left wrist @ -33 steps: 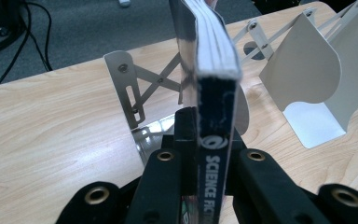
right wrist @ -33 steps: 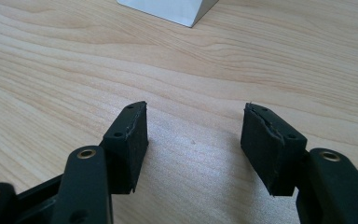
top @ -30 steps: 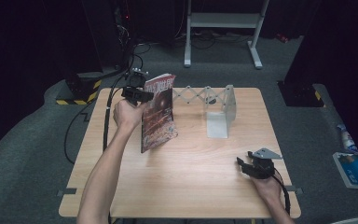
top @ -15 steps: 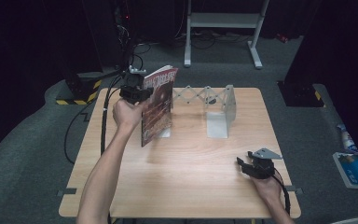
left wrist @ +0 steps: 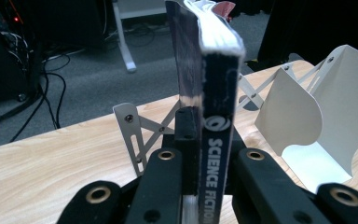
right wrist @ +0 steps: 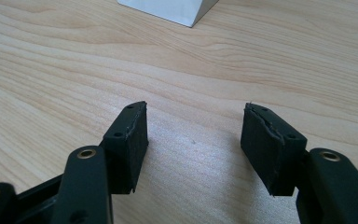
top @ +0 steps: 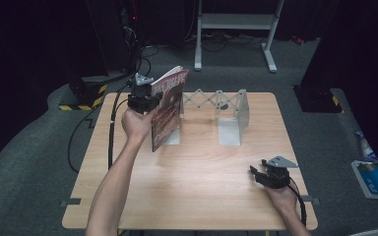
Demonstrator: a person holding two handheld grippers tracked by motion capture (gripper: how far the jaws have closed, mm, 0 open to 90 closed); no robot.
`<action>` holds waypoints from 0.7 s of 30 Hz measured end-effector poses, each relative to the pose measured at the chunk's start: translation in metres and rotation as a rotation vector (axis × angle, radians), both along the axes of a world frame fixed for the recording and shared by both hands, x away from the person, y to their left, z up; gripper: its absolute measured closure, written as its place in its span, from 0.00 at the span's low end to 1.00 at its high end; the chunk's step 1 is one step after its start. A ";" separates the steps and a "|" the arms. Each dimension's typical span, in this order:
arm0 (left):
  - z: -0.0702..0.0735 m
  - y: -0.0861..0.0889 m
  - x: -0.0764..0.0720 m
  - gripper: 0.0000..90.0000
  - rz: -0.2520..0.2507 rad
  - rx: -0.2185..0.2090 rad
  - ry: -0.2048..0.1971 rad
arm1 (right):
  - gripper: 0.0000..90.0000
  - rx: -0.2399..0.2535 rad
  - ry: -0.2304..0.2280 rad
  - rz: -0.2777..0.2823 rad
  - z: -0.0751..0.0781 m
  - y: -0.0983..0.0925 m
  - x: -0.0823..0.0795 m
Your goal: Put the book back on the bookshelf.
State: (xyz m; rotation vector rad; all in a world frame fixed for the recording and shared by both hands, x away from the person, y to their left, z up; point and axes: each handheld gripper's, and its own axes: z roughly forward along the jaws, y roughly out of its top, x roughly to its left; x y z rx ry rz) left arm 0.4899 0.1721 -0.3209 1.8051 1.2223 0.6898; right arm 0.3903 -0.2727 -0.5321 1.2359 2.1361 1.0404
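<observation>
Clamped jaws of the left gripper hold the book upright over the expanding bookend rack on the table. Left gripper view: spine pinched, not yet slotted. Right gripper view: right gripper gapes empty.

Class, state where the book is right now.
In the high view the book stands upright at the table's far left, clamped in the left hand-held gripper, beside the bookend rack's left end.

Book upright in left hand-held gripper
</observation>
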 end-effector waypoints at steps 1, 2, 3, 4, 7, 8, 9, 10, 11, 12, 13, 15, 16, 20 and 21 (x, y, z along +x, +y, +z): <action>0.000 0.000 0.000 0.93 0.000 0.001 0.004 | 0.46 0.000 0.000 0.000 0.000 0.000 0.000; 0.000 0.000 -0.001 0.93 -0.001 0.005 0.007 | 0.46 0.000 0.000 0.000 0.000 0.000 0.000; 0.000 0.000 -0.001 0.93 -0.003 0.010 0.010 | 0.46 0.000 0.000 0.000 0.000 0.000 0.000; 0.000 0.001 -0.002 0.93 -0.008 0.016 0.020 | 0.46 -0.001 -0.001 0.000 0.000 0.000 0.000; -0.001 0.000 -0.002 0.92 -0.014 0.038 0.049 | 0.46 -0.003 -0.003 0.003 0.000 0.000 0.000; -0.001 0.000 -0.002 0.92 -0.015 0.045 0.059 | 0.46 -0.003 -0.003 0.003 0.000 0.000 0.000; -0.002 0.000 -0.002 0.92 -0.013 0.057 0.070 | 0.46 -0.002 -0.002 0.002 0.000 0.000 0.000; -0.002 0.000 -0.002 0.92 -0.007 0.062 0.078 | 0.46 -0.002 -0.002 0.002 0.000 0.000 0.000; -0.002 0.000 -0.002 0.92 -0.005 0.069 0.088 | 0.46 -0.002 -0.002 0.003 0.000 0.000 0.000; -0.003 0.001 -0.002 0.92 -0.004 0.075 0.096 | 0.46 -0.002 -0.002 0.002 0.000 0.000 0.000; -0.003 0.001 -0.002 0.92 -0.005 0.082 0.104 | 0.46 -0.002 -0.002 0.003 0.000 0.000 0.000; -0.003 0.003 -0.002 0.92 -0.005 0.079 0.118 | 0.46 -0.002 -0.002 0.003 0.000 0.000 0.000; -0.003 0.003 -0.002 0.92 -0.007 0.078 0.126 | 0.46 -0.002 -0.001 0.003 0.000 0.000 0.000; -0.001 0.004 0.000 0.92 -0.012 0.092 0.175 | 0.46 -0.003 -0.002 0.004 0.000 0.000 0.000; -0.001 0.003 0.000 0.92 -0.012 0.092 0.183 | 0.46 -0.004 -0.002 0.004 0.000 0.000 0.000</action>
